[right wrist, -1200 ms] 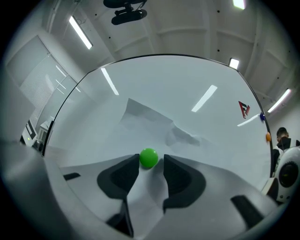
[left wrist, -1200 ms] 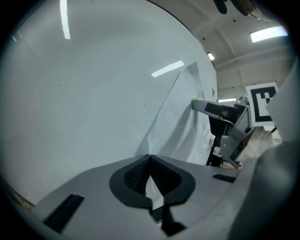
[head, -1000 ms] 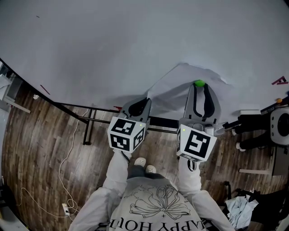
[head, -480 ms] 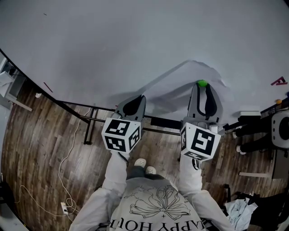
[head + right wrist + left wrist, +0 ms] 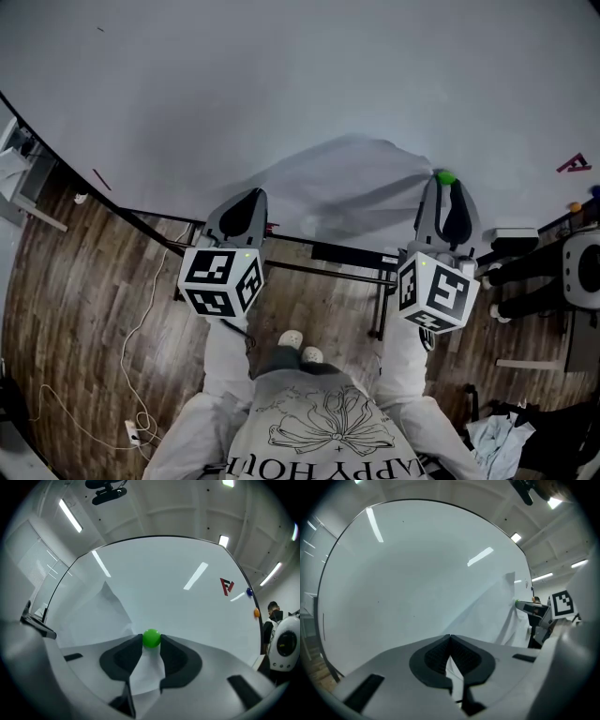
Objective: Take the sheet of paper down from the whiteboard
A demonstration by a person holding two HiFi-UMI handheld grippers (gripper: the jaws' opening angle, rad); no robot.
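Against the glossy whiteboard (image 5: 281, 84), left claw (image 5: 449, 638) pinches crumpled paper (image 5: 347, 178); right claw (image 5: 151, 645) clasps a green ball (image 5: 151, 637)

Even, cool light from ceiling strip lamps (image 5: 70, 515) above the whiteboard (image 5: 281, 84), which mirrors them as bright streaks (mild glare); fisheye bending and dark vignetting ring both gripper views.

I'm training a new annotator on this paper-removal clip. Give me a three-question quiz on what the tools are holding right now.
1. True or false: the left tool is open.
2. The right tool grips: A) green ball; B) blue ball; C) nothing.
3. What does the left tool pinch?
Key: 1 false, it is shut. 2 A. 3 the sheet of paper.
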